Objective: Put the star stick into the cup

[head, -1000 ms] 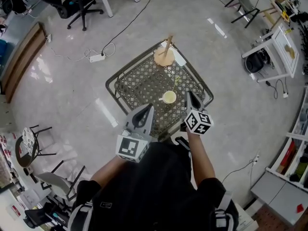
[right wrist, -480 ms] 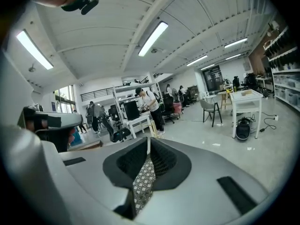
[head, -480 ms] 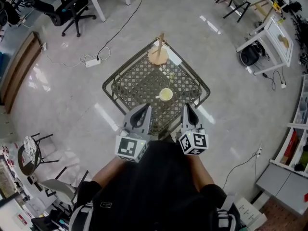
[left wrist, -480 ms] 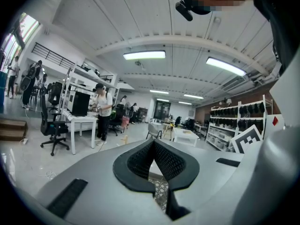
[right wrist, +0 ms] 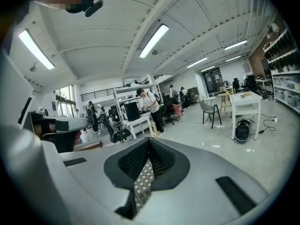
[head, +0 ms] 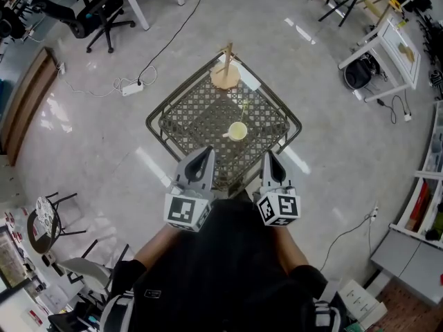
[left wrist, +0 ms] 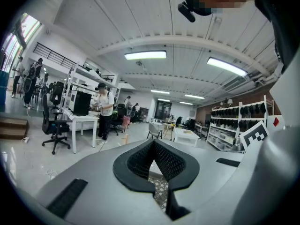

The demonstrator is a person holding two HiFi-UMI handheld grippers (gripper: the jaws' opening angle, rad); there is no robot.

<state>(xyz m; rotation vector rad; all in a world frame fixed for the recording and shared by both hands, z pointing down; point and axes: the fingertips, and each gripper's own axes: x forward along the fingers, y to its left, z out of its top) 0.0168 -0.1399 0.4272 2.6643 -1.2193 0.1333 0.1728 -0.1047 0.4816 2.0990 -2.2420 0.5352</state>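
Note:
A pale yellow cup (head: 237, 131) stands on the dark metal mesh table (head: 201, 116), right of its middle. A thin pale stick (head: 243, 110) rises out of the cup and leans toward the far side; its star end is too small to make out. Both grippers hang at the table's near edge, short of the cup. My left gripper (head: 205, 151) (left wrist: 153, 142) is shut with nothing in it. My right gripper (head: 267, 155) (right wrist: 149, 140) is also shut and holds nothing. Through each pair of jaws only a sliver of mesh shows.
A round wooden stand (head: 225, 76) with an upright post sits at the table's far corner, a white card (head: 248, 84) beside it. On the floor lie a power strip (head: 131, 87) and cables. An office chair (head: 104, 9) and white desks (head: 387, 43) stand around; people stand in the distance.
My right gripper has drawn back from beside the cup to the table's near edge, level with the left one. The left gripper has barely moved. The stick stays in the cup.

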